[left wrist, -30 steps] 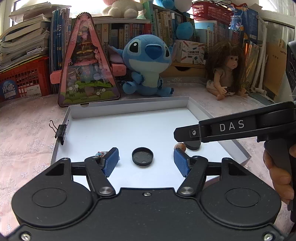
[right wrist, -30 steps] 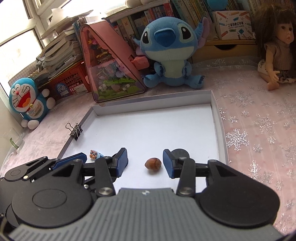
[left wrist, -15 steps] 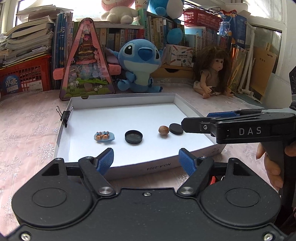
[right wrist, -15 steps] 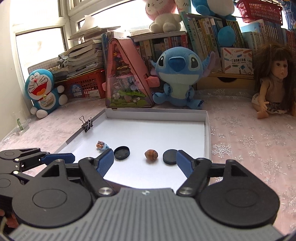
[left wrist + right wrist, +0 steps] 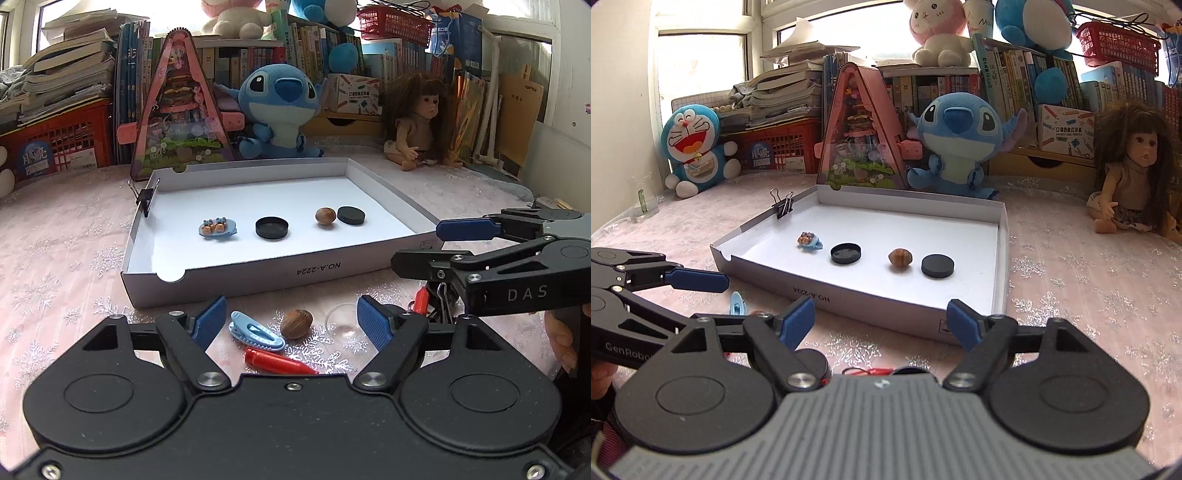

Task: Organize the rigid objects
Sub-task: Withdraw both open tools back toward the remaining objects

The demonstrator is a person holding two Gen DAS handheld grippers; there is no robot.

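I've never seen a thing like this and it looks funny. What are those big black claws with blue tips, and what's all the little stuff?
They are grabbing tools that a person holds, one in each hand. Each has a camera looking along its two blue fingers, so you get two pictures.

The left claw fills the bottom of its own picture; the right claw fills the bottom of the other. Both are open and hold nothing; the right one's jaws are opening wider.

On the pink cloth sits a white box lid. Inside, in a row: a tiny blue toy plate, a black cap, a nut and a black disc.

In front of the lid, waiting to be sorted: a blue hair clip, another nut and a red pen cap.
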